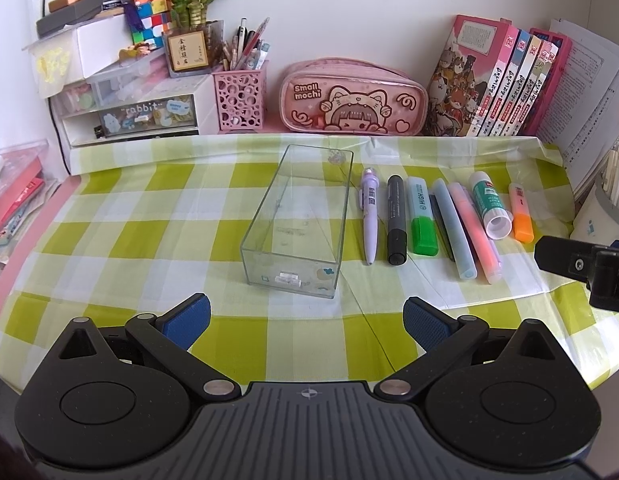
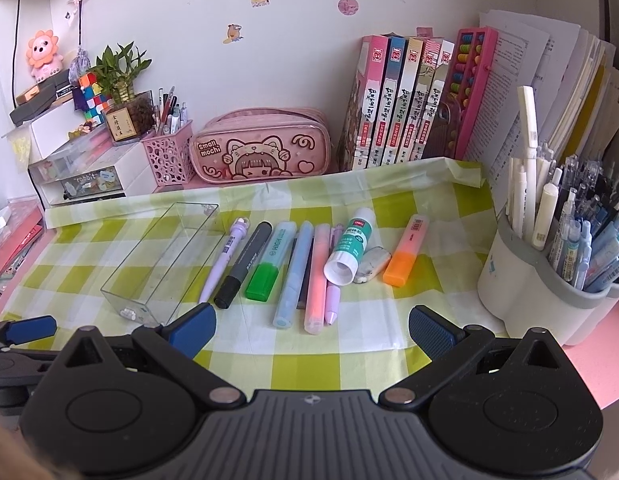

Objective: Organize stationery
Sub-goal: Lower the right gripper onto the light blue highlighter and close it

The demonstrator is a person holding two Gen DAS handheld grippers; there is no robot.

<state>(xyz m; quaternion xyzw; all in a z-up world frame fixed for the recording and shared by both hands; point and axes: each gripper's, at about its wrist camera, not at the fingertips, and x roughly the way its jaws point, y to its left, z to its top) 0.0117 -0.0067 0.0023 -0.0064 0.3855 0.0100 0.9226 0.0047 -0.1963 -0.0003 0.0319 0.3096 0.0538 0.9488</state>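
— Clear plastic tray [image 1: 297, 216], anything in it?
— Empty; pens [image 2: 269, 264] lie just right of it on the checked cloth [image 1: 149, 240]. The eraser [image 2: 372, 264] hides behind the glue stick [image 2: 347, 250].
— Grippers?
— Left gripper [image 1: 306, 320] and right gripper [image 2: 311, 326] both gape wide, holding nothing.

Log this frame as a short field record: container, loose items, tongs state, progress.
container: clear tray, nothing in it, lying on the checked cloth
loose items: purple pen, black marker, green highlighter, blue highlighter, pink highlighter, glue stick, eraser, orange highlighter, in a row right of the tray
left tongs: open, holding nothing
right tongs: open, holding nothing
progress: nothing sorted yet
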